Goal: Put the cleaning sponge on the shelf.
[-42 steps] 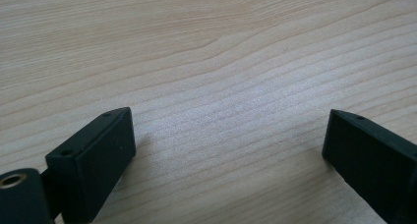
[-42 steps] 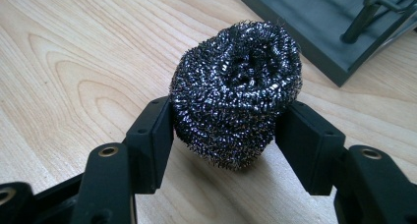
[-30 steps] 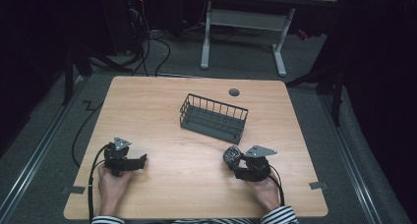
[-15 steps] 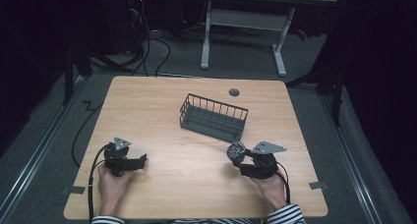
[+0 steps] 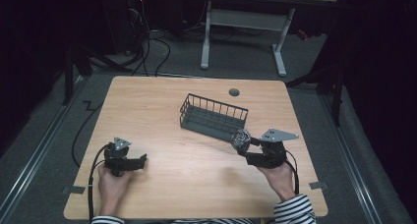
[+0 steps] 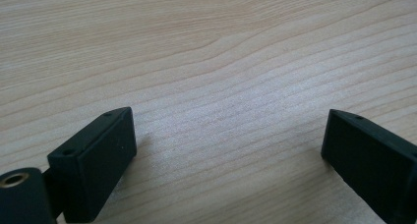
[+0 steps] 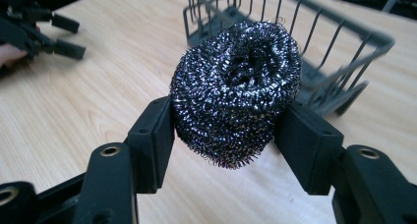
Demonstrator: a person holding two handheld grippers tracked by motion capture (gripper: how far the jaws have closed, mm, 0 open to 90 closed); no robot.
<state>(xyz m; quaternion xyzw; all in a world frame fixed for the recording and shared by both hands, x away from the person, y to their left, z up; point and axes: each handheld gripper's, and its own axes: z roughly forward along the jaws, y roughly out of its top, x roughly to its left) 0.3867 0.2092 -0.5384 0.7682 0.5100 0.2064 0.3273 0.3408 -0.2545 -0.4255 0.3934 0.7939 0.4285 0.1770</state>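
A round steel-wool scourer (image 7: 236, 91) sits squeezed between the two black jaws of my right gripper (image 7: 223, 130), which is shut on it and held above the table. From above, the scourer (image 5: 241, 139) hangs just in front of the near right corner of a dark wire basket (image 5: 213, 117), with the right gripper (image 5: 244, 146) lifted off the wood. My left gripper (image 5: 142, 159) rests low at the table's near left, and its jaws stand wide apart over bare wood in the left gripper view (image 6: 228, 150), with nothing between them.
The wooden table (image 5: 162, 106) has a round cable grommet (image 5: 234, 92) at its far edge. Beyond it stand a desk frame (image 5: 246, 22) and loose cables on the floor (image 5: 152, 42). The left gripper (image 7: 44, 35) also shows far off in the right gripper view.
My right gripper has risen off the table with the scourer and shifted slightly right, nearer the basket's corner. The left gripper has stayed where it was.
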